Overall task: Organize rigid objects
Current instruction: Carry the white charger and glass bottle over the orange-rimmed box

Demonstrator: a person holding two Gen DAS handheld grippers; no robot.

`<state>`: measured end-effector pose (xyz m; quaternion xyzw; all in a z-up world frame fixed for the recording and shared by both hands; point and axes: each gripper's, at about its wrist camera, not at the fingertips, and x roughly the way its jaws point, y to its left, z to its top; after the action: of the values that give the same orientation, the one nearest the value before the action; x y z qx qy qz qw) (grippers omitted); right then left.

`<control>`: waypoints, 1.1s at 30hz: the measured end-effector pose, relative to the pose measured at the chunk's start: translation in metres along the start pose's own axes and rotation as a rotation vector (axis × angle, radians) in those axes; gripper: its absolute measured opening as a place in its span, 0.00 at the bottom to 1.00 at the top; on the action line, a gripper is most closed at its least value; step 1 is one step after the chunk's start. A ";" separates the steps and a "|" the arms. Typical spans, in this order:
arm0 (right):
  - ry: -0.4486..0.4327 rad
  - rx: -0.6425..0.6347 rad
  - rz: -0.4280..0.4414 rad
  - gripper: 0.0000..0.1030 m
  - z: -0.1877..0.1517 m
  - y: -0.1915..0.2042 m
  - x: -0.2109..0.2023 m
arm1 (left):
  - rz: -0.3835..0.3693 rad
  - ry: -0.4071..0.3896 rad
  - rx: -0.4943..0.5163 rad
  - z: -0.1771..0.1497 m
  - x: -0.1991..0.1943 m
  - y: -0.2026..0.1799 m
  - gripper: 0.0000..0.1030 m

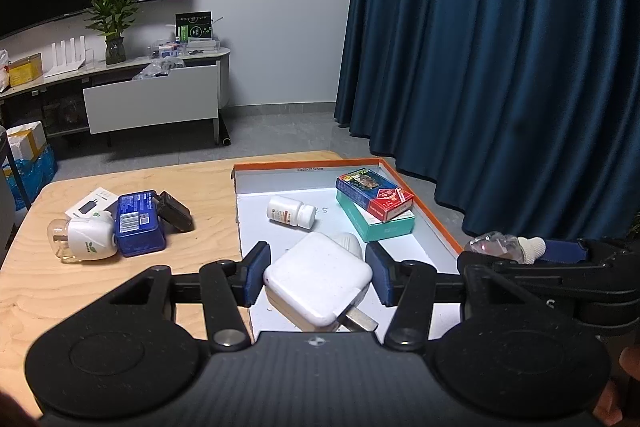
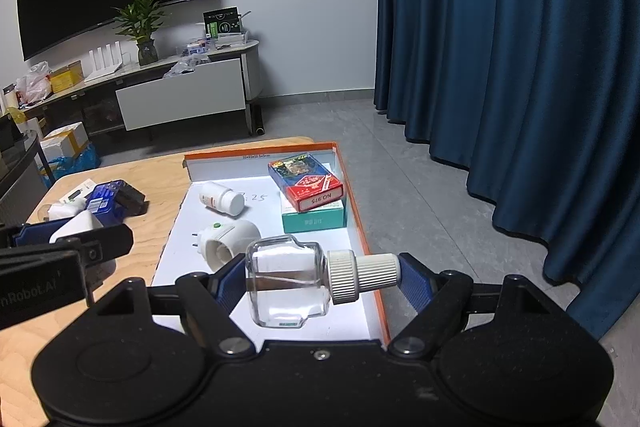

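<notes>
My left gripper (image 1: 318, 273) is shut on a white square charger (image 1: 318, 279) and holds it over the near left part of the orange-rimmed white tray (image 1: 438, 223). My right gripper (image 2: 316, 277) is shut on a clear glass bottle with a white ribbed cap (image 2: 288, 285), held lying sideways over the tray's near end (image 2: 370, 259). In the tray lie a white pill bottle (image 1: 290, 211), a white round plug-in device (image 2: 226, 239), and a red-blue card box (image 1: 374, 193) stacked on a teal box (image 1: 380, 223).
On the wooden table (image 1: 120, 291) left of the tray lie a blue box (image 1: 138, 223), a black block (image 1: 174, 211), a white plug-in device with a clear bulb (image 1: 82, 241) and a flat white box (image 1: 90, 203). Blue curtains (image 1: 500, 47) hang to the right.
</notes>
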<state>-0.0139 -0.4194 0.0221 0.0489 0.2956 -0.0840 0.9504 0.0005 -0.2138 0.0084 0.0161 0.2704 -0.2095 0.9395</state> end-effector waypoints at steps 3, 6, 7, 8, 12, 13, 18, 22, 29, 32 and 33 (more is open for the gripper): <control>-0.001 -0.002 0.000 0.91 0.005 -0.001 0.004 | 0.002 0.001 -0.001 0.003 0.004 -0.001 0.51; 0.001 -0.002 0.000 0.91 0.009 -0.002 0.010 | 0.004 0.002 0.000 0.005 0.006 -0.002 0.51; 0.001 -0.003 0.000 0.91 0.010 -0.003 0.011 | 0.005 0.001 0.001 0.006 0.007 -0.002 0.51; 0.001 -0.004 0.000 0.91 0.011 -0.003 0.013 | 0.006 0.001 0.000 0.006 0.008 -0.002 0.51; 0.007 -0.006 0.001 0.91 0.014 -0.004 0.020 | 0.006 0.006 0.000 0.008 0.012 -0.002 0.51; 0.009 -0.006 0.000 0.91 0.015 -0.004 0.022 | 0.006 0.008 0.000 0.008 0.013 -0.003 0.51; 0.021 -0.002 0.000 0.91 0.018 -0.006 0.031 | 0.003 0.016 -0.001 0.009 0.019 -0.004 0.51; 0.032 -0.005 0.003 0.91 0.018 -0.006 0.039 | 0.000 0.025 -0.003 0.008 0.024 -0.005 0.51; 0.049 -0.005 0.000 0.91 0.020 -0.007 0.053 | -0.001 0.043 -0.003 0.008 0.037 -0.008 0.51; 0.056 -0.009 0.001 0.91 0.022 -0.007 0.059 | 0.000 0.049 -0.006 0.008 0.041 -0.008 0.51; 0.058 -0.010 0.000 0.91 0.022 -0.007 0.061 | 0.000 0.051 -0.006 0.008 0.042 -0.008 0.51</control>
<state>0.0464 -0.4376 0.0050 0.0463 0.3234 -0.0812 0.9416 0.0334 -0.2389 -0.0060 0.0188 0.2951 -0.2082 0.9323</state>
